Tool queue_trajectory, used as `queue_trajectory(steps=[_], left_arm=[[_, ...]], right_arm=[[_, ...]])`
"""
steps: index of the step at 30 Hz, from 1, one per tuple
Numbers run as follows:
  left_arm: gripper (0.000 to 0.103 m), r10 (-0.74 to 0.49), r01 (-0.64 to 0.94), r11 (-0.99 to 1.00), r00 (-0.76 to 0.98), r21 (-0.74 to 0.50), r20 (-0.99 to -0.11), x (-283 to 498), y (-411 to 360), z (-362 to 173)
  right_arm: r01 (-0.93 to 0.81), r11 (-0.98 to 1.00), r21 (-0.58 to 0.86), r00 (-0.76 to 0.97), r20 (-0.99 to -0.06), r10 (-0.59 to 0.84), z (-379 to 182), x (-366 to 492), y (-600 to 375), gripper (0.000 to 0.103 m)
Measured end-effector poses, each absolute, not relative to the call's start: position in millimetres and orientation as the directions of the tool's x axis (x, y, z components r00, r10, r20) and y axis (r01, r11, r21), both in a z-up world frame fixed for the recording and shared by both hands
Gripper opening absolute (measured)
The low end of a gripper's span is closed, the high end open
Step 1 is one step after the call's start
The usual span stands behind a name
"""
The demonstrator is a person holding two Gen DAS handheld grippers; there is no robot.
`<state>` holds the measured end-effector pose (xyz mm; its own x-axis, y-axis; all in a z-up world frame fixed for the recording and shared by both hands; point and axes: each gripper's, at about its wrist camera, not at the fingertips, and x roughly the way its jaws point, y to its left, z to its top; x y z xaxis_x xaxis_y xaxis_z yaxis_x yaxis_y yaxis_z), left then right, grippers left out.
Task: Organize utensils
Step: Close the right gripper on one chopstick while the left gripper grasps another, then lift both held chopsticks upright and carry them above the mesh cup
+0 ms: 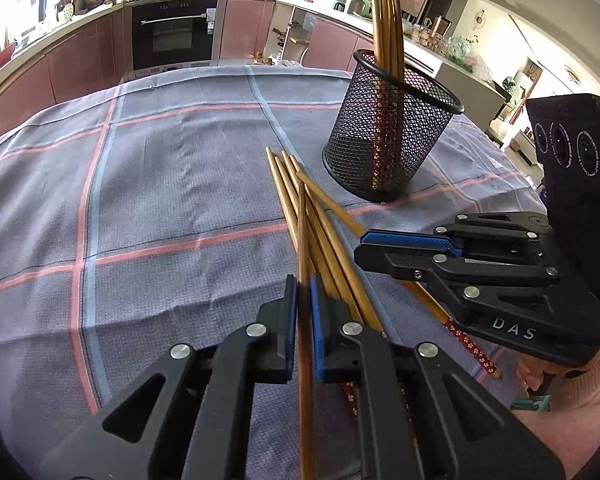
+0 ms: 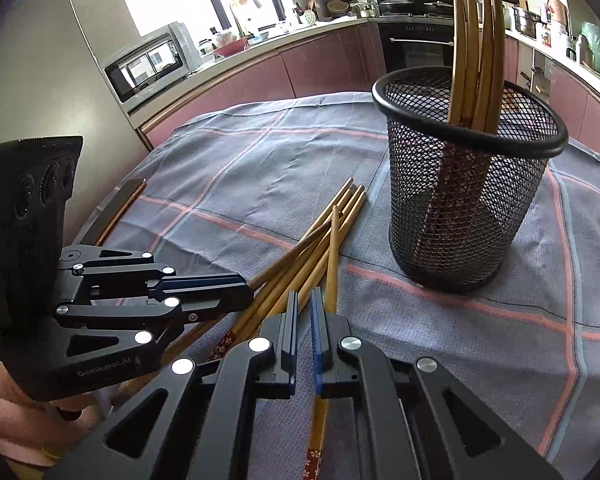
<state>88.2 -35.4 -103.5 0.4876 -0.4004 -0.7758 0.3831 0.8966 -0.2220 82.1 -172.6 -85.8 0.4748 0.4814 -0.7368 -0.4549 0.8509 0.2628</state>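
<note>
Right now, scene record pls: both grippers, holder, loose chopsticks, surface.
left gripper: shut on one chopstick
right gripper: shut on one chopstick
mesh holder: upright on the cloth, several chopsticks standing inside
loose chopsticks: fanned pile on the cloth, beside the holder, apart from it
tablecloth: grey-blue, checked with pink and blue lines

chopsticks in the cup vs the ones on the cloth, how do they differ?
Cup chopsticks stand nearly upright, tips up; cloth chopsticks lie flat in a loose, crossing pile.
Cup ones sit contained in the mesh cup; cloth ones lie loose beside it, with the left gripper and the right gripper each shut on one.
Shared: same brown wood with patterned red handle ends.
</note>
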Motion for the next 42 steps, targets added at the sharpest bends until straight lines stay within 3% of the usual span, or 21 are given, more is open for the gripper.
queue_trajectory(steps=[6, 9, 12, 15, 18, 30, 42], left_arm=[[0.013, -0.391, 0.396, 0.895, 0.478, -0.205, -0.786, 91.9, -33.5, -106.3], [0.013, -0.391, 0.4, 0.894, 0.476, -0.201, -0.788, 93.1, -33.2, -106.5], [0.013, -0.387, 0.41, 0.892, 0.473, -0.191, -0.791, 93.7, -34.4, -107.1], [0.013, -0.386, 0.414, 0.891, 0.469, -0.189, -0.794, 95.0, -34.9, -107.5], [0.012, -0.385, 0.417, 0.89, 0.468, -0.185, -0.796, 95.6, -36.1, -107.8], [0.007, -0.401, 0.389, 0.896, 0.503, -0.214, -0.766, 90.1, -29.0, -94.3], [0.007, -0.486, 0.447, 0.86, 0.566, -0.249, -0.666, 68.7, -21.2, -44.1]], right_arm=[[-0.428, 0.865, 0.263, 0.502, -0.727, 0.469, -82.9, 81.9, -184.4, 0.012], [-0.412, 0.875, 0.254, 0.492, -0.747, 0.448, -87.0, 84.6, -188.4, 0.022], [-0.419, 0.883, 0.211, 0.493, -0.764, 0.417, -91.8, 83.9, -182.9, 0.024], [-0.427, 0.891, 0.155, 0.515, -0.768, 0.381, -92.1, 82.7, -175.1, 0.022], [-0.428, 0.89, 0.155, 0.516, -0.767, 0.381, -93.1, 84.2, -173.6, 0.008], [-0.452, 0.86, 0.238, 0.545, -0.689, 0.477, -67.7, 73.1, -189.5, 0.005], [-0.493, 0.818, 0.296, 0.583, -0.585, 0.564, -33.3, 57.4, -202.3, 0.005]])
